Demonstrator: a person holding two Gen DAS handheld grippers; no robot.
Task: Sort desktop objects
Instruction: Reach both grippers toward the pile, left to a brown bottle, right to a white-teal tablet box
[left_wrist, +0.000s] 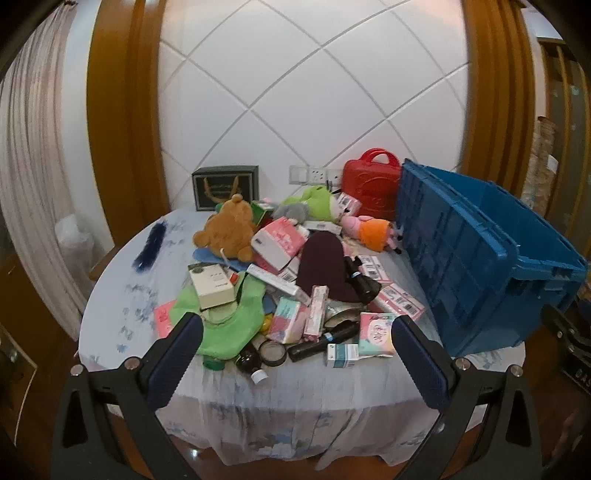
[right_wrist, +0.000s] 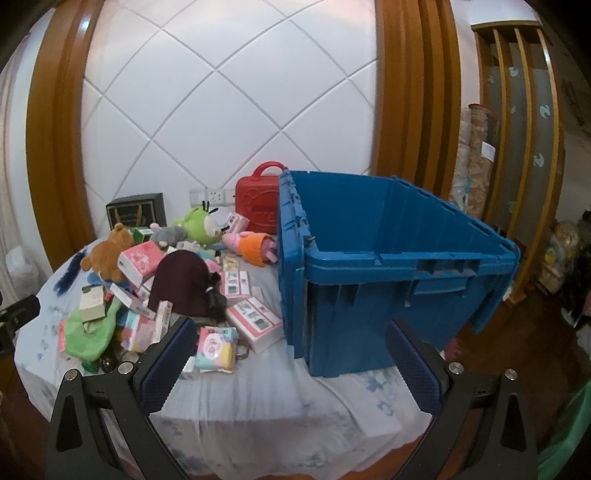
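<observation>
A heap of objects lies on the round table (left_wrist: 122, 310): a brown teddy bear (left_wrist: 227, 230), a green plush (left_wrist: 314, 201), a pink pig plush (left_wrist: 369, 229), a maroon hat (left_wrist: 321, 266), pink boxes (left_wrist: 279, 242), a green cloth (left_wrist: 229, 321), a dark bottle (left_wrist: 249, 363) and tissue packs (left_wrist: 376, 334). A big blue crate (left_wrist: 472, 258) stands at the right, open on top (right_wrist: 388, 251). My left gripper (left_wrist: 295, 354) is open and empty, near the heap's front edge. My right gripper (right_wrist: 288, 354) is open and empty, before the crate's near corner.
A red case (left_wrist: 369, 184) and a dark framed box (left_wrist: 225, 186) stand at the back by the wall sockets (left_wrist: 314, 173). A blue feather (left_wrist: 151, 247) lies at the table's left. The cloth (right_wrist: 295, 406) hangs over the near edge.
</observation>
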